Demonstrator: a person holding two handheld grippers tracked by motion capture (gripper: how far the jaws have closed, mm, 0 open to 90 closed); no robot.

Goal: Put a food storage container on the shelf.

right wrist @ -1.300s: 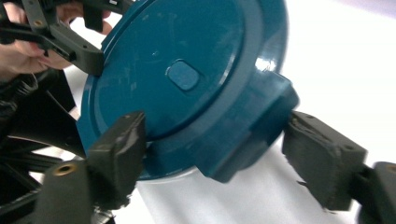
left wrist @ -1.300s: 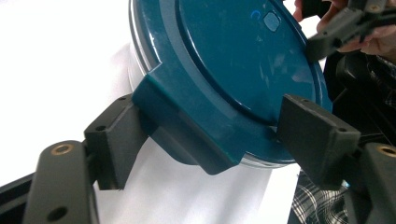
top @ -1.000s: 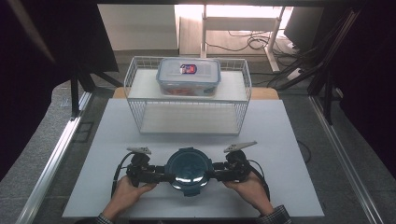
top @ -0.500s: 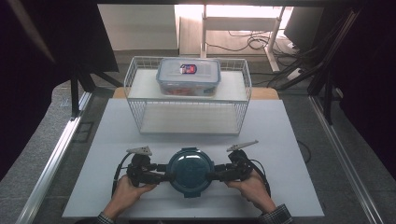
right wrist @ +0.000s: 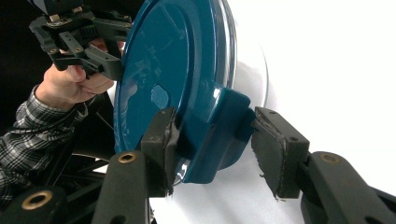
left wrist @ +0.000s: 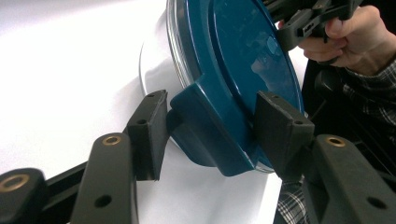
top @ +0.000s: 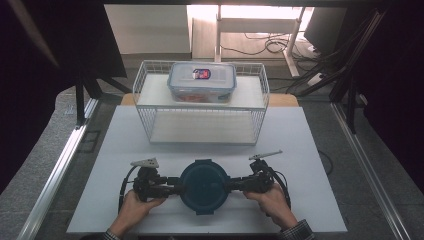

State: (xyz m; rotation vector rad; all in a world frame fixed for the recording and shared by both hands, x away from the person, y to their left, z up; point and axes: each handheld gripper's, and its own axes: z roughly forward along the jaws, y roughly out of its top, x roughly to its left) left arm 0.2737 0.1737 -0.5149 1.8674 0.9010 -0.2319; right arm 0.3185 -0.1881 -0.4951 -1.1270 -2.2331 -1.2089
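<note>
A round container with a dark teal lid point(top: 204, 185) lies on the white table point(top: 310, 145) near its front edge. My left gripper point(top: 176, 187) meets it from the left and my right gripper point(top: 231, 186) from the right. In the left gripper view the pads point(left wrist: 149, 133) press on the two sides of a teal latch tab point(left wrist: 210, 135) at the lid's rim. The right gripper view has that gripper's pads point(right wrist: 275, 149) against the opposite latch tab point(right wrist: 217, 135). Both pairs of jaws have just been closing, each with its tab between them. A hand holds each gripper.
A white wire rack point(top: 200, 127) stands at the back middle of the table. A clear rectangular lidded box point(top: 202, 82) sits on the rack's top shelf. A metal rail point(top: 60, 165) runs along the table's left side, and cables lie on the floor behind.
A pale gleam on the middle of the lid a second ago has gone. Both grippers stay at the container's sides.
</note>
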